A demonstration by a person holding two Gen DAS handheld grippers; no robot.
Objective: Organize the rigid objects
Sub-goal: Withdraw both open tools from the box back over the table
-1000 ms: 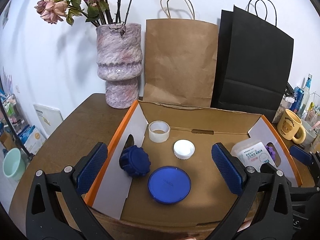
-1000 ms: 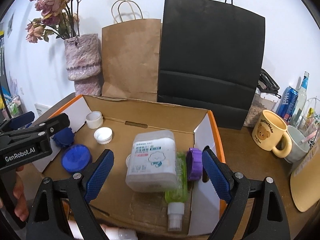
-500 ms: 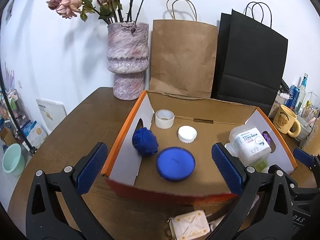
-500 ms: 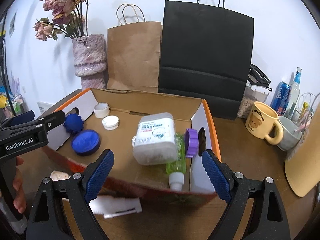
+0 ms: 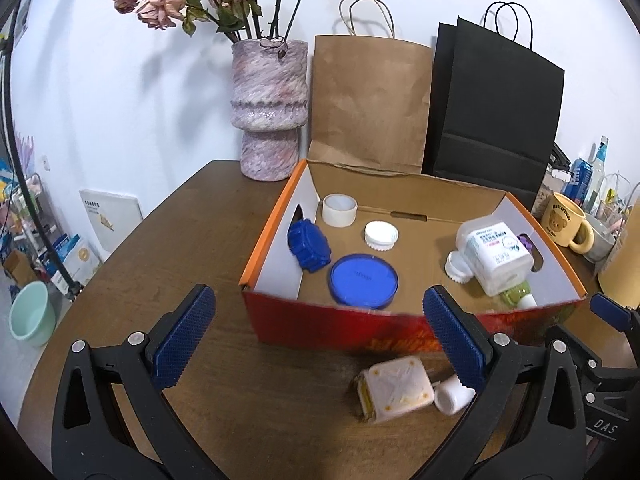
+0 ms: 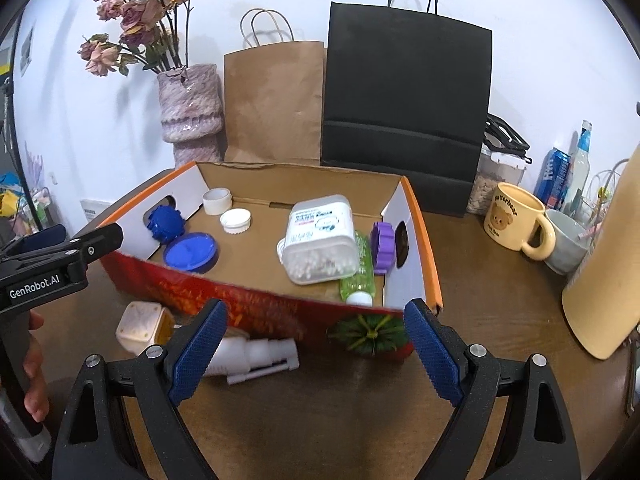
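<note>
On the table just before the box (image 5: 400, 332) lie 2 loose things, a cream cube (image 5: 394, 394) and a white fitting (image 6: 256, 356), while both grippers hang over them with fingers wide apart and nothing between. I judge the next pick is best made by lowering the left gripper (image 5: 320, 340) squarely over the cube, closing on its flat sides. The right gripper (image 6: 316, 350) should take the fitting across its narrow body, clear of the box wall.

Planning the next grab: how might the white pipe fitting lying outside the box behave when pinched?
The white pipe fitting looks like stiff moulded plastic, probably light. It lies on its side, and its round body may roll. Its smooth surface might slip.
</note>
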